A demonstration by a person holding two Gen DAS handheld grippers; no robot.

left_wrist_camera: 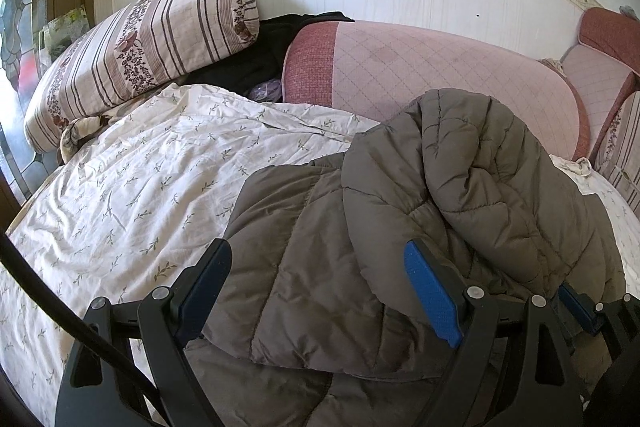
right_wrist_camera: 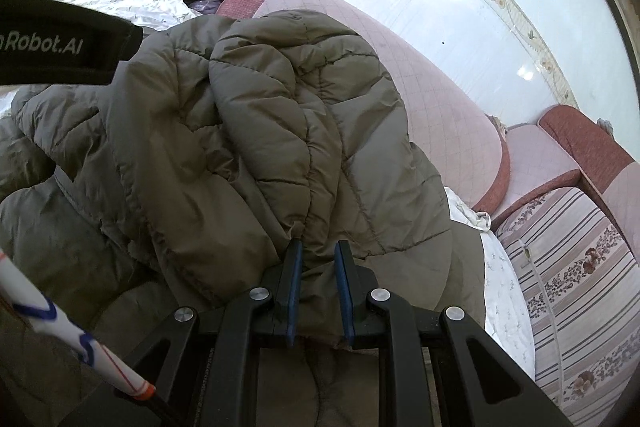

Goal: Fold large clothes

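Observation:
A grey-brown quilted puffer jacket (left_wrist_camera: 400, 227) lies crumpled on a bed, its upper part bunched in a heap (right_wrist_camera: 260, 107). My left gripper (left_wrist_camera: 318, 251) hovers just above the jacket's flatter lower part. Its blue-padded fingers (left_wrist_camera: 432, 295) stand wide apart and press on nothing. My right gripper (right_wrist_camera: 319, 247) is shut on a thick fold of the jacket (right_wrist_camera: 318, 279), which bulges out between the two narrow-set pads. In the left wrist view, a finger of the right gripper (left_wrist_camera: 580, 307) shows at the jacket's right edge.
A white floral quilt (left_wrist_camera: 160, 179) covers the bed under the jacket. Striped pillows (left_wrist_camera: 140, 47) (right_wrist_camera: 580, 267) lie at both ends. A long pink bolster (left_wrist_camera: 420, 75) runs along the tiled wall, with dark clothing (left_wrist_camera: 256, 55) behind it. A black lettered strap (right_wrist_camera: 60, 47) crosses the right view.

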